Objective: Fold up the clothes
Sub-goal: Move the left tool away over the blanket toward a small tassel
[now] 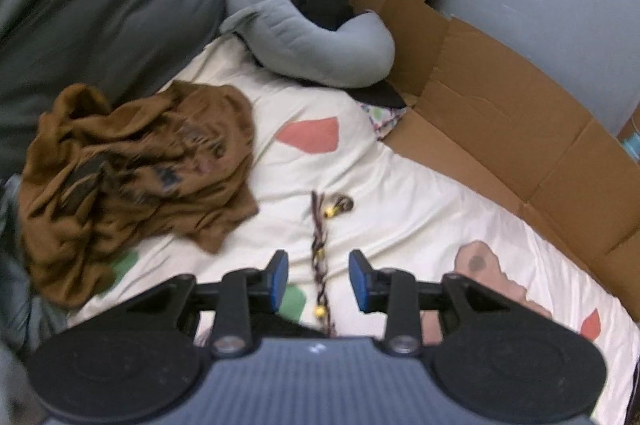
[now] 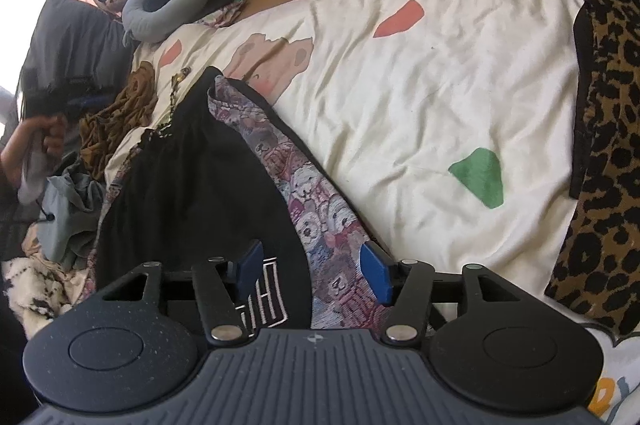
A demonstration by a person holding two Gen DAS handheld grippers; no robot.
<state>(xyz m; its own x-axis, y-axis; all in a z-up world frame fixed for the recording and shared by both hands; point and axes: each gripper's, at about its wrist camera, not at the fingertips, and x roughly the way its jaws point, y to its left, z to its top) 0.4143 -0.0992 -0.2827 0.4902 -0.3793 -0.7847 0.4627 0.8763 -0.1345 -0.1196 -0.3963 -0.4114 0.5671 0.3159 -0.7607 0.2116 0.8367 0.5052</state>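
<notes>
Clothes lay about the bed: a black garment with a bear-print lining point(image 2: 224, 169) at lower left, under the right gripper point(image 2: 312, 271), jaws parted and gripping nothing. The left gripper point(image 1: 319, 279), jaws apart and empty, faced the crumpled brown garment point(image 1: 132, 177) at left, probably its next pick.

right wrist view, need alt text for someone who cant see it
The right tool hovers open over a black garment with a bear-print lining, spread on a cream bedsheet. A leopard-print cloth lies at right, a crumpled brown garment at left.
</notes>
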